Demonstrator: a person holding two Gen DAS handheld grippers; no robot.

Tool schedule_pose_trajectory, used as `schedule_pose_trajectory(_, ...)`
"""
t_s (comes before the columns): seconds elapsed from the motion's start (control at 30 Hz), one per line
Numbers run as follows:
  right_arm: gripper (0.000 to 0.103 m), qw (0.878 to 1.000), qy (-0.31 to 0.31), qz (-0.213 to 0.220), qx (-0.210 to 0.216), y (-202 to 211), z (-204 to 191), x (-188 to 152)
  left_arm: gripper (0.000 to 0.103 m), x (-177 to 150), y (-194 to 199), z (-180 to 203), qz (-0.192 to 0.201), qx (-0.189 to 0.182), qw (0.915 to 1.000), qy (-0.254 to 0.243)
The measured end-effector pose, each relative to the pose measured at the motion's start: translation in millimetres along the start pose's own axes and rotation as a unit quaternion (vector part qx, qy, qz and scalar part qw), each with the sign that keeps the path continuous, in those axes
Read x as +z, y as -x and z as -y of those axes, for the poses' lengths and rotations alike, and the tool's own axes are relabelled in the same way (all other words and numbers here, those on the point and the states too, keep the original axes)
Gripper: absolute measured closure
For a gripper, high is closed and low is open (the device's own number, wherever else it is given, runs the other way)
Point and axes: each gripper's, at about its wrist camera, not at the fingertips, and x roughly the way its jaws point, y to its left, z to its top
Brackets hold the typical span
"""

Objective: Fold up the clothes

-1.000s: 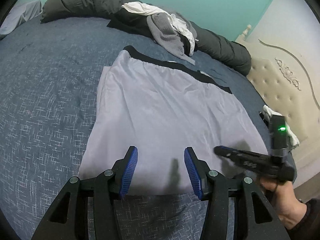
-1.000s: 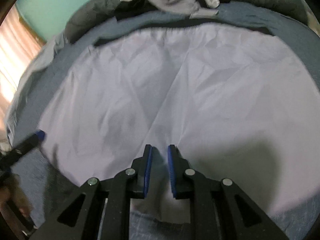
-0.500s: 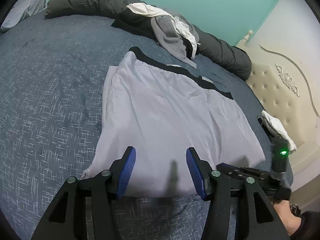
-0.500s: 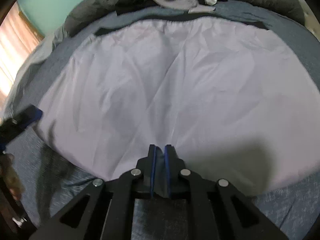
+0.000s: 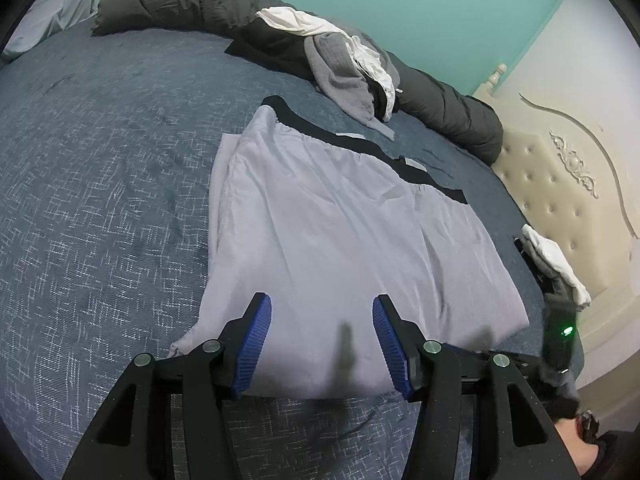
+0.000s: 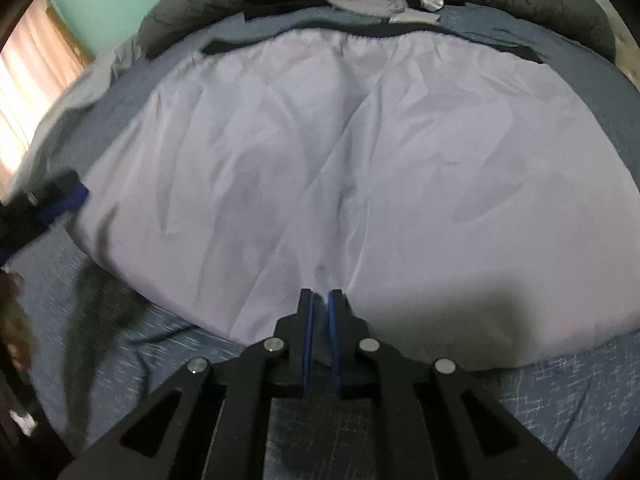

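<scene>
While the left wrist view is looking across the bed (image 5: 100, 200), the left gripper (image 5: 322, 340) is hovering above the near hem of the lavender shorts (image 5: 340, 232), its blue-padded fingers (image 5: 256, 344) standing wide apart with nothing between them. These shorts are lying spread flat on the dark blue bedspread, their black waistband (image 5: 360, 142) at the far end and their hem close to the near edge of the bed. Beyond the waistband, a heap of grey, white and black clothes (image 5: 344, 64) is resting on a long dark rolled duvet (image 5: 192, 0) along the far side. At the right, a cream tufted headboard (image 5: 560, 200) is rising, with a small stack of white and dark garments (image 5: 556, 260) sitting just in front of it. Low at the right, the right gripper (image 5: 560, 340) is showing only as a blurred dark body with a green light.

As the right wrist view is facing the shorts (image 6: 360, 160) head-on, the right gripper (image 6: 319, 300) is sitting at the middle of the near hem, its fingers drawn almost together with only a narrow gap; whether cloth is pinched there cannot be told. At the far left, the left gripper (image 6: 60, 200) is appearing blurred beside the shorts' left edge.
</scene>
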Motion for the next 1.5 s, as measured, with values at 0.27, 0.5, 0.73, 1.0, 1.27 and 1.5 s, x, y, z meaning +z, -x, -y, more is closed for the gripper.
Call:
schedule_pose_trajectory(0.27, 0.097, 1.0, 0.018, -0.013, -0.007, -4, 0, -9, 0.046, 1, 0, -3, -0.003, -0.002, 1.0, 0.002)
schedule_pose_trajectory(0.5, 0.097, 0.999, 0.031, -0.025, -0.014, 0, -4, -15, 0.045, 3, 1, -5, -0.003, -0.002, 1.0, 0.004)
schedule_pose_trajectory(0.73, 0.097, 1.0, 0.025, -0.015, -0.009, 3, -1, -4, 0.045, 3, 2, -6, -0.003, -0.002, 1.0, 0.003)
schedule_pose_trajectory(1.0, 0.097, 0.999, 0.043, -0.018, -0.027, -5, -6, 45, 0.044, 3, 2, -7, -0.005, -0.001, 1.0, 0.001)
schedule_pose_trajectory(1.27, 0.097, 0.998, 0.015, -0.034, -0.05, -53, -3, 126, 0.044, 3, 0, -11, -0.009, 0.001, 1.0, 0.002)
schedule_pose_trajectory(1.5, 0.097, 0.997, 0.009, -0.031, -0.064, -81, 10, 180, 0.044, 3, 0, -16, -0.014, -0.002, 0.9999, 0.008)
